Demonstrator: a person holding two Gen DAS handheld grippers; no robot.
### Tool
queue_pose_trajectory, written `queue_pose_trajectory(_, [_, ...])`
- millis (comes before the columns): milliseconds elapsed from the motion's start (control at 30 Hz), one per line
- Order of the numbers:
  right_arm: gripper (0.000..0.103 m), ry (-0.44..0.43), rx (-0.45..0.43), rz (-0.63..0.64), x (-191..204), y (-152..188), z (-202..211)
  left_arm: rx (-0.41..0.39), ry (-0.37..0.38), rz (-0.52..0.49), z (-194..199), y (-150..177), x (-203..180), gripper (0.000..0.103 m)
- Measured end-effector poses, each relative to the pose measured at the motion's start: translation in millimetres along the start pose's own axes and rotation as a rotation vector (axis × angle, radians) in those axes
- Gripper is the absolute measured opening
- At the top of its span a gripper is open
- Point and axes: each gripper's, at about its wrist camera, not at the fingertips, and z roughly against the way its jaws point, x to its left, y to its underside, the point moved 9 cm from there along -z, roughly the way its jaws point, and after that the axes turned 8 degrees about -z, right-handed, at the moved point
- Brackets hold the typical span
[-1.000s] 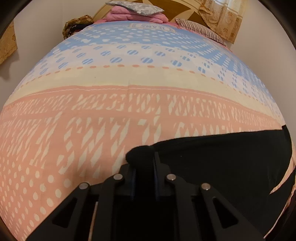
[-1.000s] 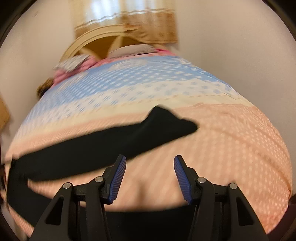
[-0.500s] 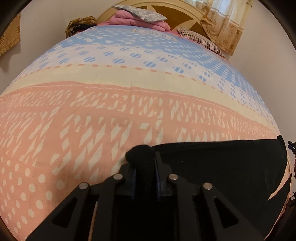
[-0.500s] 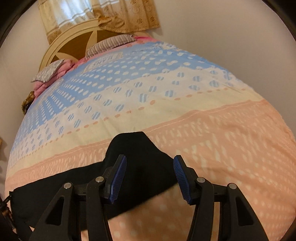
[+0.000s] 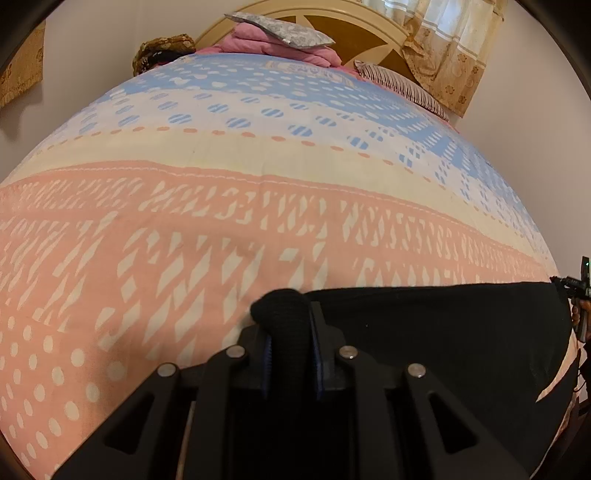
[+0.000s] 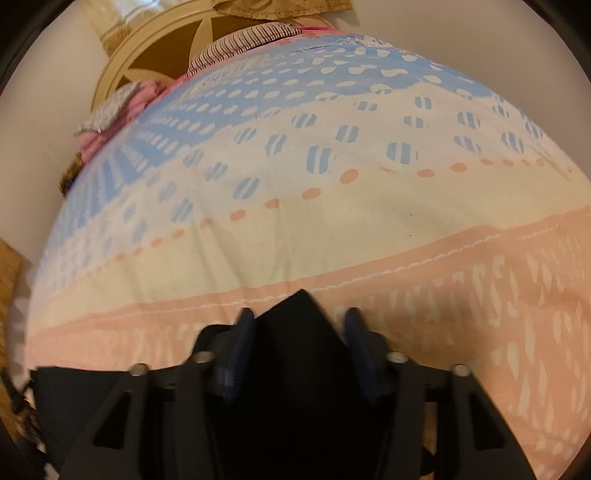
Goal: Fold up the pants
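Black pants (image 5: 443, 332) lie flat on a bed with a pink, cream and blue patterned sheet (image 5: 221, 206). My left gripper (image 5: 290, 332) is shut on a bunched corner of the pants at their left end, low over the sheet. In the right wrist view my right gripper (image 6: 299, 332) is open, its blue-padded fingers (image 6: 242, 332) either side of a pointed corner of the pants (image 6: 295, 332). The fabric runs back under the gripper and off to the lower left. The right gripper's body shows at the far right edge of the left wrist view (image 5: 580, 295).
A wooden headboard (image 5: 354, 33) stands at the far end of the bed, with pink bedding and a grey patterned pillow (image 5: 280, 33) and a striped pillow (image 6: 251, 40). A curtain (image 5: 450, 55) hangs behind. White walls lie on both sides.
My right gripper has moved forward onto the pants' corner, which now lies between its open fingers. My left gripper has stayed shut on its corner, tilting slightly toward the headboard.
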Motion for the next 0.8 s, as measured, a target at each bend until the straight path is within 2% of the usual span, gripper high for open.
queue_pose_trajectory(33, [0.020,0.014,-0.006,0.005,-2.4,0.4,0.3,-0.001,0.003,0.003,-0.2,0.2,0.3,0.020])
queue_pose_trajectory(100, [0.009,-0.032,-0.001,-0.022,-4.6,0.7,4.0,-0.002,0.006,0.005,-0.3,-0.3,0.4,0.020])
queue_pose_trajectory(300, [0.007,-0.011,-0.054,0.026,1.6,8.4,36.2,0.003,-0.021,-0.021,-0.6,-1.6,-1.1,0.020])
queue_pose_trajectory(533, [0.007,-0.023,-0.216,0.140,21.9,16.1,116.7,-0.010,-0.035,-0.044,11.2,-10.6,-8.5,0.016])
queue_pose_trajectory(800, [0.007,-0.150,-0.376,0.186,21.3,44.0,200.6,-0.205,0.077,0.006,72.4,-34.0,-17.2,0.016])
